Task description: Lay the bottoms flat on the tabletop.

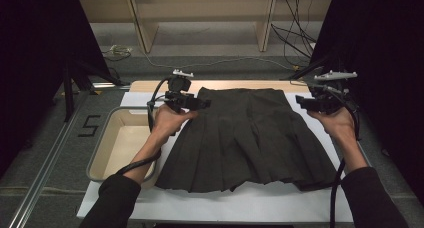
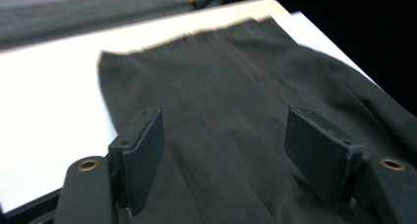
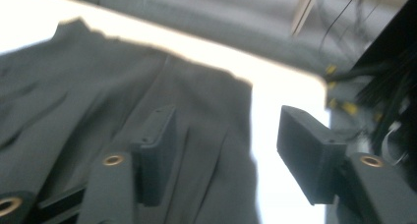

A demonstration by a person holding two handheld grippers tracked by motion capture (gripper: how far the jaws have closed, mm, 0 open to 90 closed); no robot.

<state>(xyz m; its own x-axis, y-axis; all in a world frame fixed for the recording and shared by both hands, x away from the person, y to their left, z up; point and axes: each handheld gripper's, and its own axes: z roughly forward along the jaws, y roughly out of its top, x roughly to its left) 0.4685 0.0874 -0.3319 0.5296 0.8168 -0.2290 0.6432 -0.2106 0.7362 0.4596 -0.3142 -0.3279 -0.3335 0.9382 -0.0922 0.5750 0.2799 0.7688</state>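
Dark sleeves come in from the bottom edge of the high view, each forearm reaching forward over a white sheet (image 1: pixel 250 203) that covers the bench. On that sheet lies a dark pleated skirt (image 1: pixel 245 138), spread flat with its wide hem toward the person and its narrow waistband (image 1: pixel 240 92) at the far side. Just left of the skirt sits a shallow beige tray (image 1: pixel 112 153), its rim touching the sheet's left edge.

Farther up, the left hand (image 1: pixel 167 120) holds the left claw (image 1: pixel 197 104) at the skirt's far left corner, beside the waistband. In the left gripper view its two black jaws stand wide apart above the dark cloth, with nothing between them; the picture is blurred, so whether the tips touch the fabric cannot be told. The right hand (image 1: pixel 337 120) holds the right claw (image 1: pixel 302 103) at the skirt's far right corner. In the right gripper view its jaws are likewise spread, one over the cloth and the other over the bright sheet beyond the skirt's edge, gripping nothing.

Beyond the bench's far wooden edge (image 1: pixel 150 84) the grey floor carries loose cables (image 1: pixel 295 38), and pale wooden shelving (image 1: pixel 200 18) stands at the back.
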